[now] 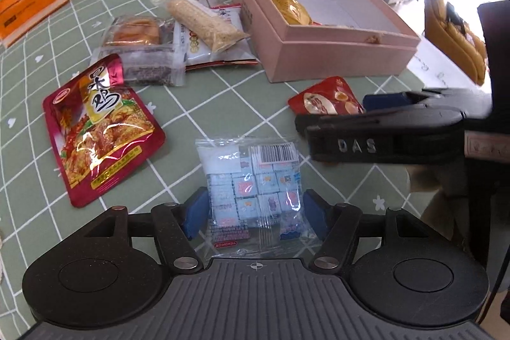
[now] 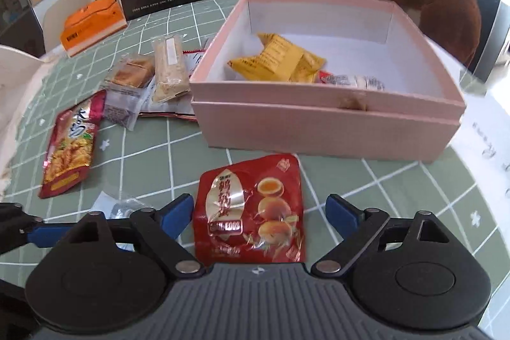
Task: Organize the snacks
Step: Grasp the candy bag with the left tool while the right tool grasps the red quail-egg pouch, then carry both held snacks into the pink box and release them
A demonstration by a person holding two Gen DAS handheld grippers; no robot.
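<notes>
Green grid-patterned cloth covers the counter [image 2: 178, 148]; shelving and cabinets stand behind it.

Item 1. Left gripper [image 1: 255, 214]: jaws spread wide, straddling a clear packet of small wrapped cubes [image 1: 253, 190]. The blue pads sit just beside the packet's two edges; whether they touch the film cannot be told. Nothing is gripped yet. Risk: the film is slick and loosely filled, so a closing pinch may fold the wrapper only and let the contents sag or slide out on the lift.

Item 2. Right gripper [image 2: 259, 215]: jaws likewise wide apart, around a red egg-snack pouch [image 2: 251, 209] lying flat on the cloth, with clear gaps either side. Holds nothing. Risk: a flat pouch offers little edge, so the pads may skate over it or drag the cloth.

Item 3. Proximity: the two grippers work close together, the right one crossing just beyond the cube packet in the left view. Simultaneous lifts could collide.

Item 4. Pink box [image 2: 328, 129], open, beyond the red pouch, holding a yellow packet [image 2: 280, 59] and another wrapped item. Risk: its near wall could catch a low-carried pouch.

Item 5. Remaining snacks, left of the box: red chicken pouch [image 1: 98, 129], stacked clear-wrapped cakes and bars [image 1: 178, 37]. Loose stack; a passing gripper may scatter it.
</notes>
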